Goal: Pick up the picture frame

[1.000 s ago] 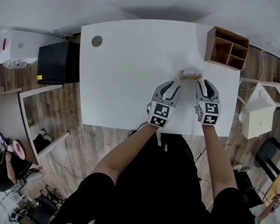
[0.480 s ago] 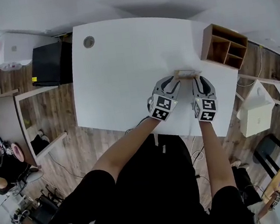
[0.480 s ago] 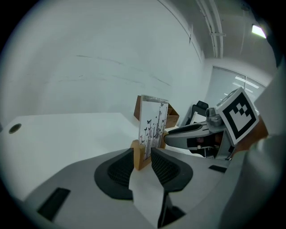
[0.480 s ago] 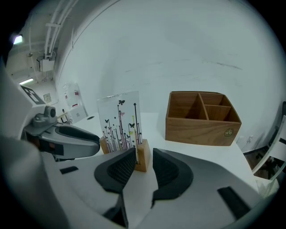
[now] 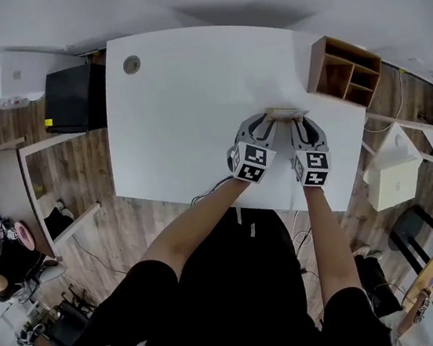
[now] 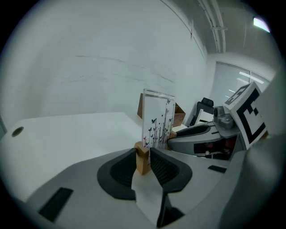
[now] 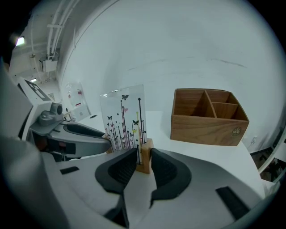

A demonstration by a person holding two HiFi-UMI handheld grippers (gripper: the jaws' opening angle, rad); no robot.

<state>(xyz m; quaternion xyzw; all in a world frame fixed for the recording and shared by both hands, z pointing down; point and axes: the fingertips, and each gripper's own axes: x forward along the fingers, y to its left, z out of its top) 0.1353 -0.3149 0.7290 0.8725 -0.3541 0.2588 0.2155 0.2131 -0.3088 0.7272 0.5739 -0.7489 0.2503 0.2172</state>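
Note:
The picture frame (image 5: 287, 111) is a clear upright panel (image 6: 157, 123) printed with butterflies and stems, set in small wooden foot blocks. It stands on the white table (image 5: 190, 92) near the right front. My left gripper (image 6: 143, 157) is shut on the wooden block at the frame's left end. My right gripper (image 7: 144, 157) is shut on the block at the other end, beside the panel (image 7: 124, 118). In the head view the left gripper (image 5: 265, 124) and right gripper (image 5: 303, 123) flank the frame closely. Whether the frame is off the table I cannot tell.
A wooden organiser box (image 5: 344, 74) with several compartments stands just right of the frame (image 7: 208, 116). A round cable hole (image 5: 132, 64) is at the table's far left. A black cabinet (image 5: 74, 98) and a white stool (image 5: 395, 176) stand beside the table.
Both grippers have moved forward from just short of the frame to its two ends and now clamp its wooden foot blocks.

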